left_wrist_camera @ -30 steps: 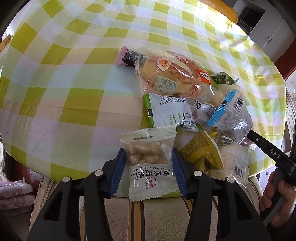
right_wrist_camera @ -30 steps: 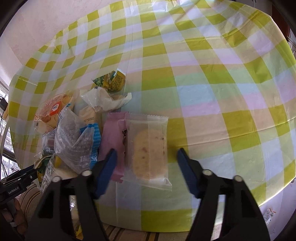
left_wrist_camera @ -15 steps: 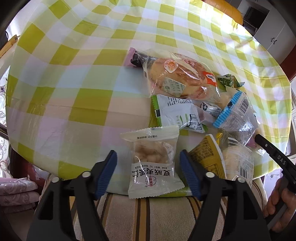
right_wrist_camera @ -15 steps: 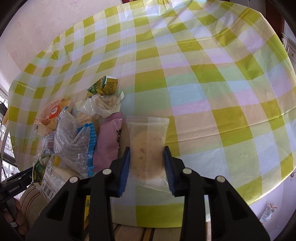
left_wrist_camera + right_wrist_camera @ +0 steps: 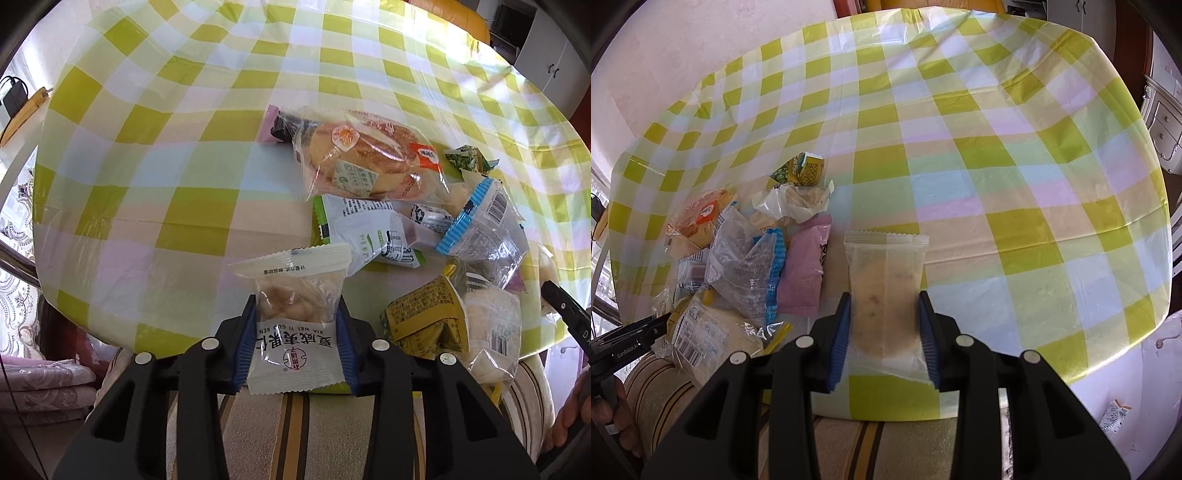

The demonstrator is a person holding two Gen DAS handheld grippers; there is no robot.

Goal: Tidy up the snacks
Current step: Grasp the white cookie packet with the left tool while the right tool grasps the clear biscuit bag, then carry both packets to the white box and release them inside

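Table (image 5: 192, 155): covered by a yellow-green check cloth, seen from the near edge in both wrist views.
Left gripper (image 5: 297, 349): pointed steeply down over the near table edge; jaws closing, blue pads pressed on both sides of the nut packet.
Nut packet (image 5: 295, 325): white and clear, printed label toward the camera, clamped at its middle, top seal projecting beyond the fingertips.
Right gripper (image 5: 884, 341): angled down at the near edge; fingers drawn in and clamped on the cookie packet.
Cookie packet (image 5: 884, 291): clear wrapper, round biscuit inside, gripped at its lower half, sides bowed inward, upper seal free.
Snack pile (image 5: 424, 229): heaped right of the nut packet in the left view, left of the cookie packet in the right view.
Bun (image 5: 364, 160): bagged, at the far end of the pile.
Pink packet (image 5: 805, 271): just beside the cookie packet, apart from it.
Blue-edged bag (image 5: 748, 271): clear, touching the pink packet.
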